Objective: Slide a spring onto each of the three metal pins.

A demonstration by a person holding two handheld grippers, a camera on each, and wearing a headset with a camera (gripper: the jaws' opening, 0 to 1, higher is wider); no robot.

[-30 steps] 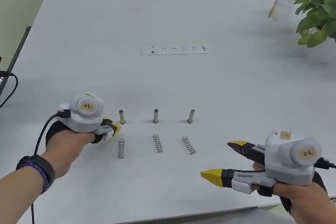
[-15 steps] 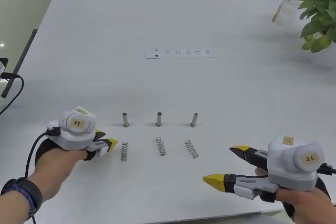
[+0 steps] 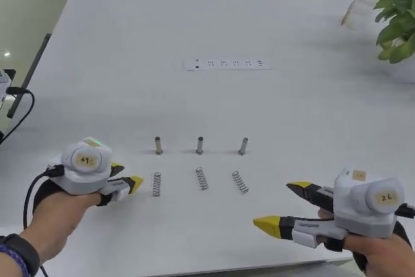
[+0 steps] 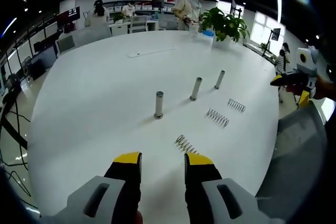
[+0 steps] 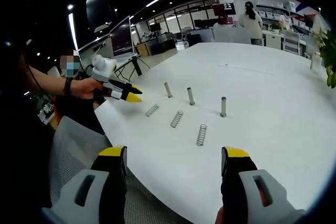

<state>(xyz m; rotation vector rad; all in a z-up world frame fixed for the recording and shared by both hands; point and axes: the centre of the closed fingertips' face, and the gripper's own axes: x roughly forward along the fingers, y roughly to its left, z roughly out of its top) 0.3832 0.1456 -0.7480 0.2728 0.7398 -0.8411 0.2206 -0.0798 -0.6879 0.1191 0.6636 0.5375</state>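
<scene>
At the near edge of a broad white table (image 3: pixel 194 17), in an open office with strip lights overhead and people at desks far behind, a person holds a gripper in each hand. The tabletop is matte and bare but for a white power strip (image 3: pixel 228 64) lying further back and a leafy plant (image 3: pixel 395 11) at the far right corner; a black cable (image 3: pixel 19 105) hangs off the left side. Three metal pins stand upright in a row across the table: left pin (image 3: pixel 158 145), middle pin (image 3: pixel 200 145), right pin (image 3: pixel 243 146). Just nearer the person, one before each pin, three springs lie flat and apart from the pins. The left spring (image 3: pixel 156 184) points almost straight at its pin; the middle spring (image 3: pixel 202 178) and right spring (image 3: pixel 240 181) run the same way, their far ends slanted a little to the left. The left gripper (image 3: pixel 126 176) hovers just beside the left spring, its yellow-tipped jaws a small gap apart and holding nothing. The right gripper (image 3: pixel 281 205) hangs near the table's front edge, right of the springs, jaws spread wide and bare.
</scene>
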